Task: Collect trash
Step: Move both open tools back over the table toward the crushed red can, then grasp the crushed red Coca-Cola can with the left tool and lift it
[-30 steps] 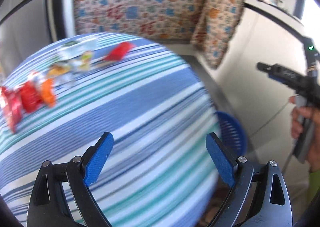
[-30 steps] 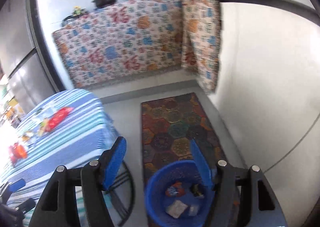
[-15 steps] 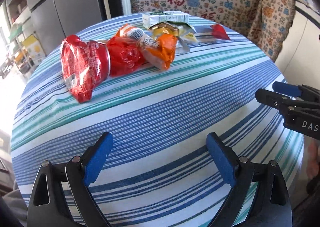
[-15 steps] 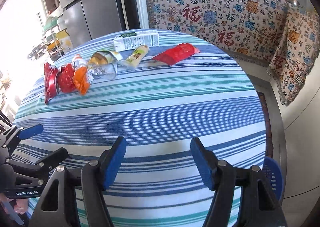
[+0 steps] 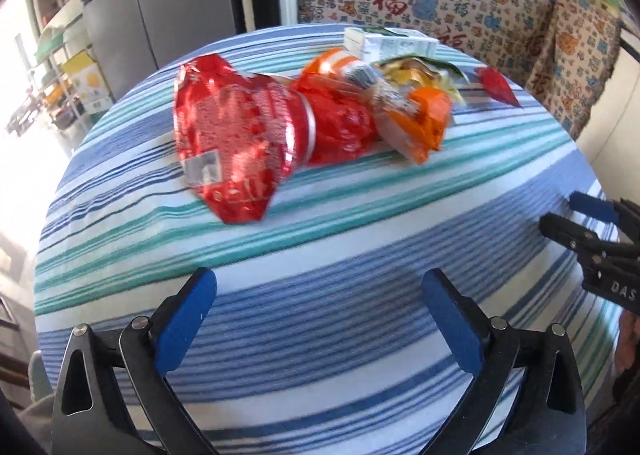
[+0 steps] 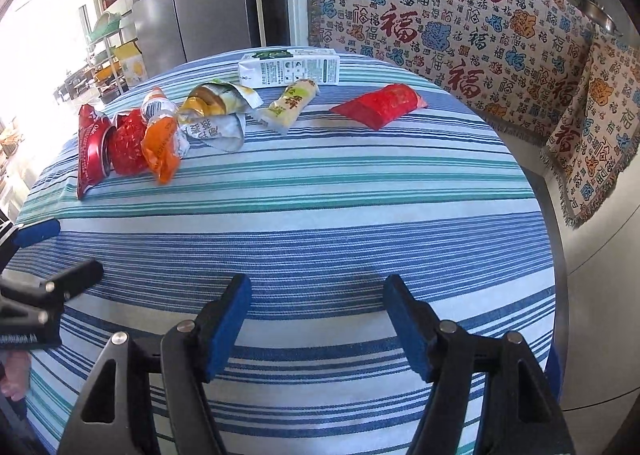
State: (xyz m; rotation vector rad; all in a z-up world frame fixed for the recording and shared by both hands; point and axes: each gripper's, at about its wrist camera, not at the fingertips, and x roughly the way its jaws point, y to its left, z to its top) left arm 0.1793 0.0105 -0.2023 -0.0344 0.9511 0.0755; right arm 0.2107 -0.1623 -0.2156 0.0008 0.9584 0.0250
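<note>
The left gripper [image 5: 318, 309] opens wide and empty; the crushed red can [image 5: 236, 143] lies above it, left of centre. The right gripper [image 6: 316, 319], also opening with nothing between its jaws, hovers low over the striped tablecloth [image 6: 340, 215], wrappers [image 6: 216, 111] upper left.

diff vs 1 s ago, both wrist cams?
Both tongs swung from the floor side back over the striped table: the right tongs no longer look down at the blue basket, and the left tongs closed in on the red foil bag. Both jaws are opening, nothing between them. Nothing grabbed or dropped; the wrappers and milk carton lie unmoved.
</note>
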